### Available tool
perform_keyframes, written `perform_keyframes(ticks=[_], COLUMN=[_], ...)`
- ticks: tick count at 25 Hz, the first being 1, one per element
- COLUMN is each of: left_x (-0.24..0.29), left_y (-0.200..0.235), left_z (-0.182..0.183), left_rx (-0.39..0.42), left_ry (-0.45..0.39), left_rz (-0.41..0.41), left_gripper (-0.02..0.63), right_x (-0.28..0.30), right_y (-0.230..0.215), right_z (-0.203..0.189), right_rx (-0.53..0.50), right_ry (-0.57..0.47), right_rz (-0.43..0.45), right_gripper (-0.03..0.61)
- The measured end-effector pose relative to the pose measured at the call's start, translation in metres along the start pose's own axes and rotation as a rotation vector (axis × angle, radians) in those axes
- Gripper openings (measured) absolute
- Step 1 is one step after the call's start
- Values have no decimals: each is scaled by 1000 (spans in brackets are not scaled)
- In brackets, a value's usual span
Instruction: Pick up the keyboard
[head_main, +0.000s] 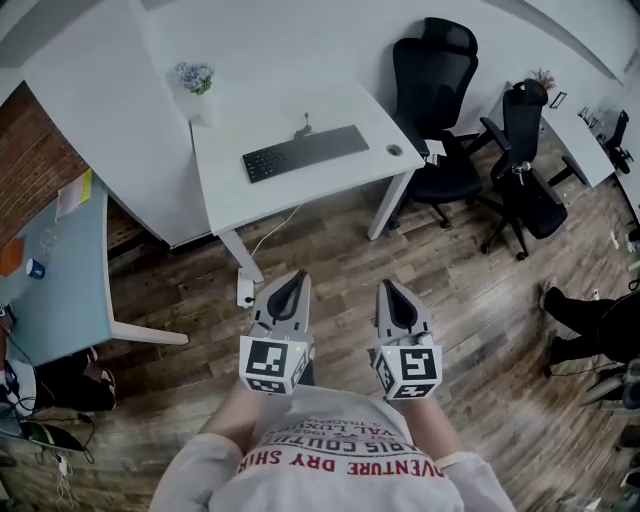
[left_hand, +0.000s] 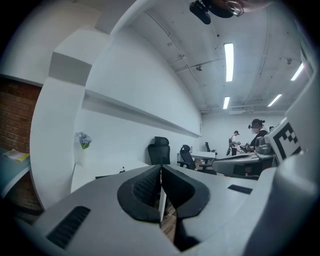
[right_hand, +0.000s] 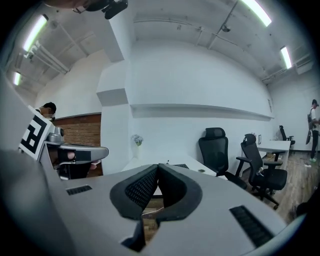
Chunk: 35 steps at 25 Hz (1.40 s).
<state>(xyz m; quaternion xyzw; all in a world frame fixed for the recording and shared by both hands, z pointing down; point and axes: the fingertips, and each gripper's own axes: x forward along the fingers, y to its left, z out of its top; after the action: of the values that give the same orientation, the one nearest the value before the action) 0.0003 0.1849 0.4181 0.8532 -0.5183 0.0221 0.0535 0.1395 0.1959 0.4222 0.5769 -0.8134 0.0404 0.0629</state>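
Observation:
A black keyboard (head_main: 305, 152) lies across the white desk (head_main: 240, 195) ahead of me, far from both grippers. My left gripper (head_main: 297, 279) and right gripper (head_main: 385, 288) hang side by side over the wooden floor, pointing towards the desk, both shut with nothing between the jaws. In the left gripper view the left gripper (left_hand: 161, 169) has its jaws pressed together and the desk (left_hand: 87, 175) shows beyond. The right gripper view shows the right gripper (right_hand: 157, 167) shut as well, with a sliver of the keyboard (right_hand: 181, 166) on the desk past its tips.
A vase of flowers (head_main: 195, 88) stands at the desk's back left and a small round object (head_main: 394, 150) lies right of the keyboard. Two black office chairs (head_main: 440, 95) stand to the right. A pale blue table (head_main: 60, 270) is at the left. A white cable box (head_main: 245, 292) lies on the floor.

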Motion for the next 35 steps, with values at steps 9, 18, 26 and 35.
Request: perform_keyframes(ticks=[9,18,26,35], left_x=[87,149,227,336], left_y=[104,147,188,207], left_z=[12,-2,0,21], left_rx=[-11,-28,-57,-113], left_ry=[25,92,92,68], left_rz=[-13,1,147,313], left_gripper=[26,26,25,26], right_x=[125,211,311,428], right_y=[-13,-25,-65,-147], right_z=[17,10,13,37], right_rx=[30,26,6,-33], right_ry=[13,57,80,109], right_rz=[-108,-35,119,287], right_gripper=[25,25,25,25])
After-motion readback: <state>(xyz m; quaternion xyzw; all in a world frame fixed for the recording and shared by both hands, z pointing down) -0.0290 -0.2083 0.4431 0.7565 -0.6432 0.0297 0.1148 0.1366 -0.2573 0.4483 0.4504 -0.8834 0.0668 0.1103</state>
